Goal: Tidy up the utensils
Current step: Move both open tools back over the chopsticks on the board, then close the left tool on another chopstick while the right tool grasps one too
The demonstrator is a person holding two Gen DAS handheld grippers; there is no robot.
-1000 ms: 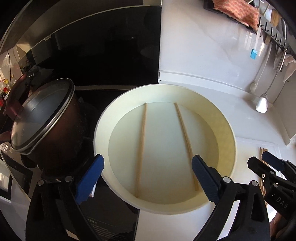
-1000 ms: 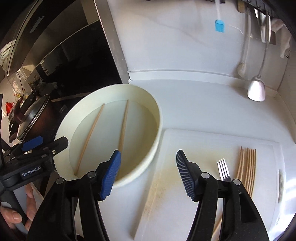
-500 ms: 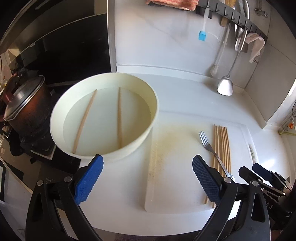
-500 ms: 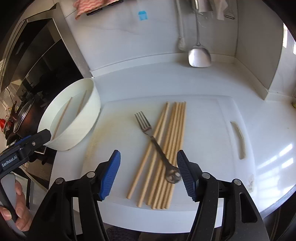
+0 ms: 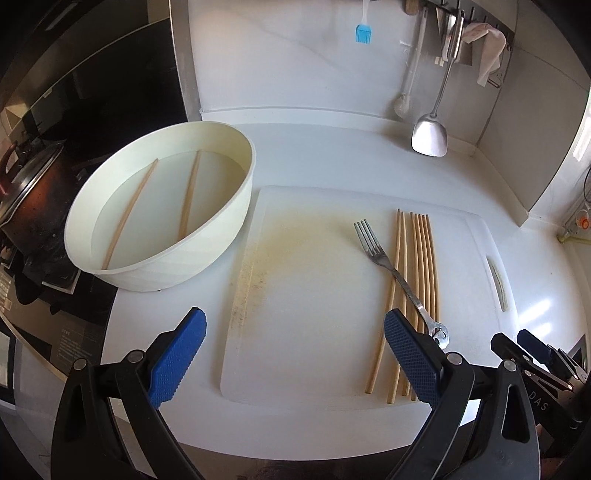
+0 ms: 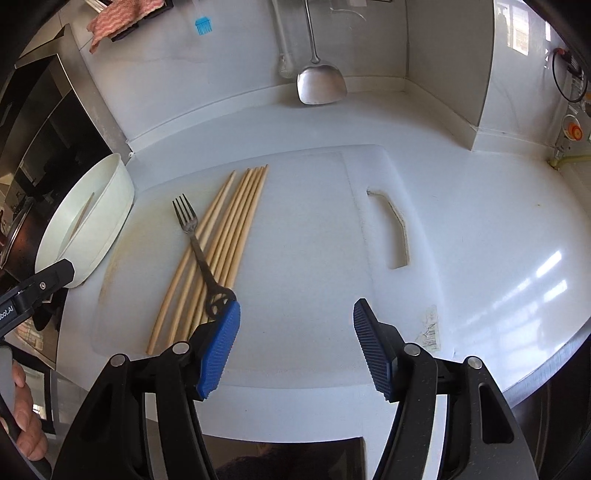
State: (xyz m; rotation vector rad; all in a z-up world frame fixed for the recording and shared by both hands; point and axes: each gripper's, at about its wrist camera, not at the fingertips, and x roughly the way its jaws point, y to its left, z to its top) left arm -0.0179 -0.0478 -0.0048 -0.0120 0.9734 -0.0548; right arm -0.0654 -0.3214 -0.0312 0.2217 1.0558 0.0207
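Note:
Several wooden chopsticks (image 5: 421, 266) lie side by side on the white cutting board (image 5: 314, 295), with a metal fork (image 5: 391, 273) lying across them. Two more chopsticks (image 5: 188, 199) lie in the cream round basin (image 5: 236, 210) at the left. My left gripper (image 5: 295, 354) is open and empty above the board's near edge. My right gripper (image 6: 295, 343) is open and empty, just right of the fork's handle end (image 6: 219, 301). The chopsticks (image 6: 229, 229), board (image 6: 314, 221) and basin (image 6: 110, 221) also show in the right wrist view.
A pot with a glass lid (image 5: 26, 192) sits on the black stove at far left. A steel spatula (image 5: 430, 138), a blue brush (image 5: 363, 33) and a cloth (image 5: 487, 55) hang on the back wall. The board has a handle slot (image 6: 395, 229).
Both grippers have swung right, away from over the basin to the cutting board. The fork and chopsticks have come into view. Both stay open.

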